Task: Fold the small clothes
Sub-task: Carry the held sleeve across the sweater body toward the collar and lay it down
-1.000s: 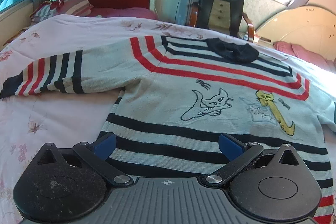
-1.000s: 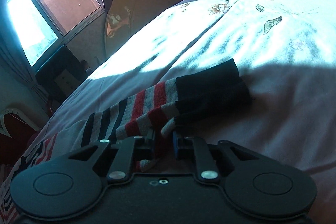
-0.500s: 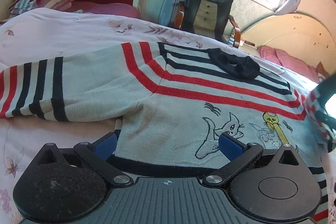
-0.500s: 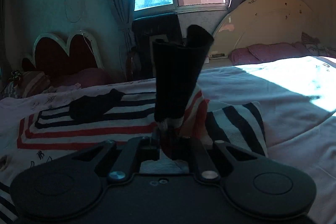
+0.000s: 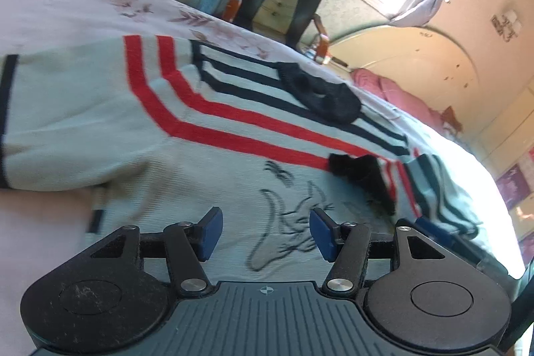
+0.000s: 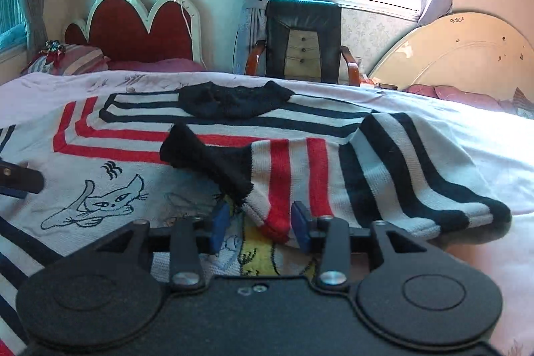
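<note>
Left wrist view: the left tool [image 5: 263,232] hangs over the chest of the striped sweater [image 5: 100,129], which lies flat on the bed [image 5: 66,5]. Its jaws have just been closing, yet they stand apart with nothing pinched, only the cat drawing [image 5: 287,232] below. The unfolded sleeve runs away to the left edge of this view, its long axis pointing outward from the body, so the left tool is the nearer one for it.

Right wrist view: the right tool [image 6: 260,227] has just been opening. The folded sleeve [image 6: 300,169] lies across the chest, cuff [image 6: 207,155] toward the middle; its red edge sits between the spread pads, apparently released. The black collar [image 6: 233,99] lies beyond.
</note>
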Demonstrator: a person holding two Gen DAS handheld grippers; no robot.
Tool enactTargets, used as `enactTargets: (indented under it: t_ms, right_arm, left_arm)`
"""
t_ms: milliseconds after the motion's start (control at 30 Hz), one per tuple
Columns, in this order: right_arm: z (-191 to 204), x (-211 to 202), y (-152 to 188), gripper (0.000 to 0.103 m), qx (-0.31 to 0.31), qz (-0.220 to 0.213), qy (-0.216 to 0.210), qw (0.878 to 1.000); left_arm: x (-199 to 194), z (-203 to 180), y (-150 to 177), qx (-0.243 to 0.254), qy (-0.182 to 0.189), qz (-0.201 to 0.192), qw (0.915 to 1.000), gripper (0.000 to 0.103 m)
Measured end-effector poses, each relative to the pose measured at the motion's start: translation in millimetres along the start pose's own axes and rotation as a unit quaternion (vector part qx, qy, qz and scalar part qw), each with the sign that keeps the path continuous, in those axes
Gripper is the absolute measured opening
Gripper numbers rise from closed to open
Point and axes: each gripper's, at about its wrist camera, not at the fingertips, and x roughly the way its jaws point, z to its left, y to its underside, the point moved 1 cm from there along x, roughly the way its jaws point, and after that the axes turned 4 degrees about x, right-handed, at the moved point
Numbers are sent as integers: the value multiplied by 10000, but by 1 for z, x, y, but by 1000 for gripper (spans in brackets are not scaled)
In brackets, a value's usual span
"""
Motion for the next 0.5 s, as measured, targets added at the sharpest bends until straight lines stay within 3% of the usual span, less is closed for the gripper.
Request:
enactTargets:
  t_ms: [133,233,333,367,433,500]
  right_arm:
    - [-18,-24,2,40,523,-94,61,9986]
    - [-37,-42,5,40,895,-108,141,9958]
    - [-60,-57,8,41,1410,-129,130,9898]
    - [-69,-60,9,41,1619,-132,136,9866]
    - [-84,-65,11,43,1928,-163,179,9809]
    - [-97,-67,13,43,2240,-193,146,9743]
  left_arm:
    - [42,-28,-5,-407,912,270,9946,58]
    - [76,-51,-8,-567,1121,394,9913,58]
    - [98,-61,-17,-795,1115,255,9903,58]
    - [103,-62,-20,-811,1072,231,9907,44]
    - [110,-63,-26,-705,873,304,9932,5]
    - [105,-65,-31,-589,894,145,9942,5]
